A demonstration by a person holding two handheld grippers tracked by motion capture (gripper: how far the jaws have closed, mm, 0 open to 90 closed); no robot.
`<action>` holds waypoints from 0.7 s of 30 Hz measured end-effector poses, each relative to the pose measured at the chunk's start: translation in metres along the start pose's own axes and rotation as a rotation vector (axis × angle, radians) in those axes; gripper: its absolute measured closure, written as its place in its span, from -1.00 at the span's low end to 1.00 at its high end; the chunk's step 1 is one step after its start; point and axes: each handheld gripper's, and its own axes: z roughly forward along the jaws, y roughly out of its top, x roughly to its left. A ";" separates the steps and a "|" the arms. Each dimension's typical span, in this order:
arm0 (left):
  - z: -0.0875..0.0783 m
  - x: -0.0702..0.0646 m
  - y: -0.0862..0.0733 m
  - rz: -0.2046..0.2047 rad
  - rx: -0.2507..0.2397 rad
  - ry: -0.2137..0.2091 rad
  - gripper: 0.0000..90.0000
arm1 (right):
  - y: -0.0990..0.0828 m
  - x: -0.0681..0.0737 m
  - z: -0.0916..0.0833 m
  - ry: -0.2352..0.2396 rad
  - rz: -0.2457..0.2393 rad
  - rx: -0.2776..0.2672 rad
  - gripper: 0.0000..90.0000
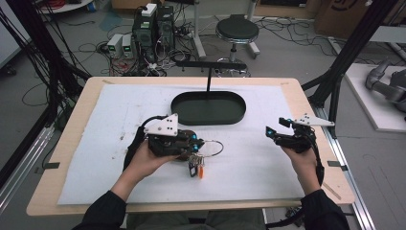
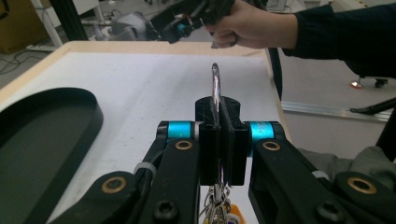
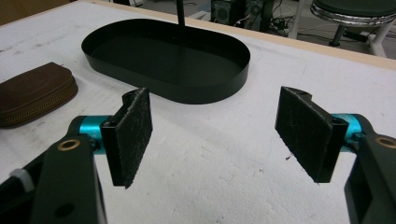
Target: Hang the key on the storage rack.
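Left gripper [image 1: 194, 148] clamped on key ring [image 2: 215, 86] (keys dangle, maybe off table); right gripper [image 3: 212, 135] apart, waiting; black tray [image 1: 239, 111] has nothing in it

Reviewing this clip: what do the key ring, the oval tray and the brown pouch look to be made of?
Key ring: polished metal, judging by its bright glints between the pads of the left gripper. Oval tray: thin black sheet with a matte finish, probably painted metal, though plastic is possible. Brown pouch: leather or an imitation, with a dull grain and a brass-coloured zip along its edge.
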 end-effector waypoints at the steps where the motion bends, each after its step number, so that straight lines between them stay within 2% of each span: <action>1: -0.002 0.001 0.002 0.006 -0.005 0.009 0.92 | 0.000 0.000 0.000 0.000 0.002 0.000 -0.38; 11: -0.019 0.015 0.026 0.023 -0.076 0.089 0.92 | 0.000 0.000 0.000 -0.002 0.002 -0.002 -0.38; 21: -0.034 0.041 0.036 -0.009 -0.102 0.176 0.92 | 0.000 -0.001 0.001 -0.002 0.007 -0.001 -0.38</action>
